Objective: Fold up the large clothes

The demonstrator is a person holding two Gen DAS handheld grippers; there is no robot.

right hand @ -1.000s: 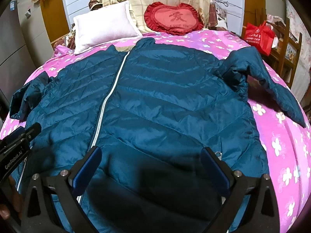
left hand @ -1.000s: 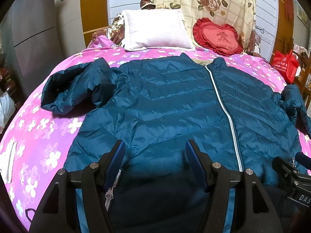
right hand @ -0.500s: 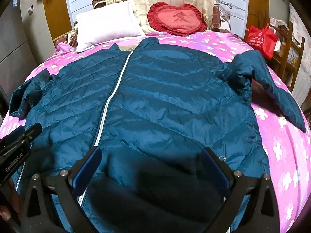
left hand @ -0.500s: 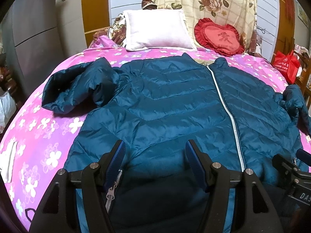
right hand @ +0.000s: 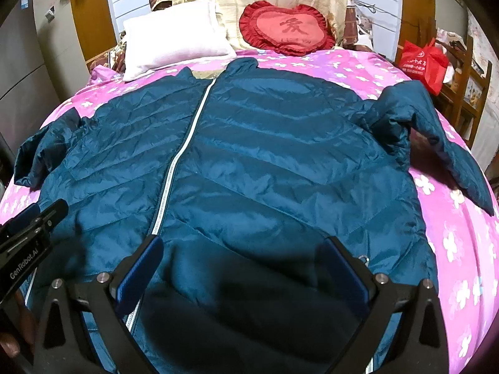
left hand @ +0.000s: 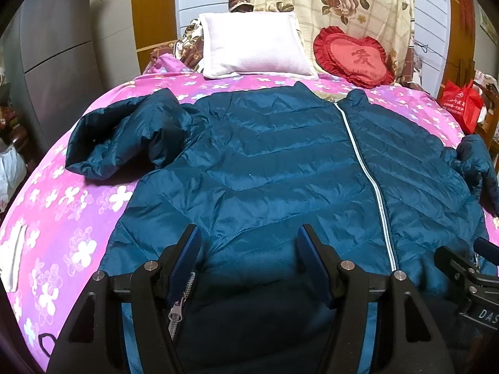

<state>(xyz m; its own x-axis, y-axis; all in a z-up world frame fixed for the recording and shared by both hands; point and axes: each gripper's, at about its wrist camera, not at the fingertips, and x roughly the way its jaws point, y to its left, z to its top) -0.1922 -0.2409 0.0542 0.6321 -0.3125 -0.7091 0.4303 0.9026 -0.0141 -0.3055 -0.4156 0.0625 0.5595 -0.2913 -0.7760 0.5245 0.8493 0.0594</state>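
A large teal quilted jacket (left hand: 274, 168) lies front up, zipped, on a pink flowered bed (left hand: 71, 218); it also shows in the right wrist view (right hand: 280, 162). Its left sleeve (left hand: 124, 137) is bunched up. Its right sleeve (right hand: 430, 131) trails toward the bed's right edge. My left gripper (left hand: 249, 249) is open above the hem, left of the white zipper (left hand: 374, 187). My right gripper (right hand: 243, 265) is open wide above the hem, right of the zipper (right hand: 177, 162). Neither holds anything.
A white pillow (left hand: 252, 46) and a red heart cushion (left hand: 352, 56) lean at the head of the bed. A red bag (right hand: 421, 62) and a wooden chair (right hand: 461, 87) stand at the right. Grey cabinets (left hand: 56, 56) stand at the left.
Both grippers have drawn back a little toward the foot of the bed and tilted up slightly. The jacket has not moved.
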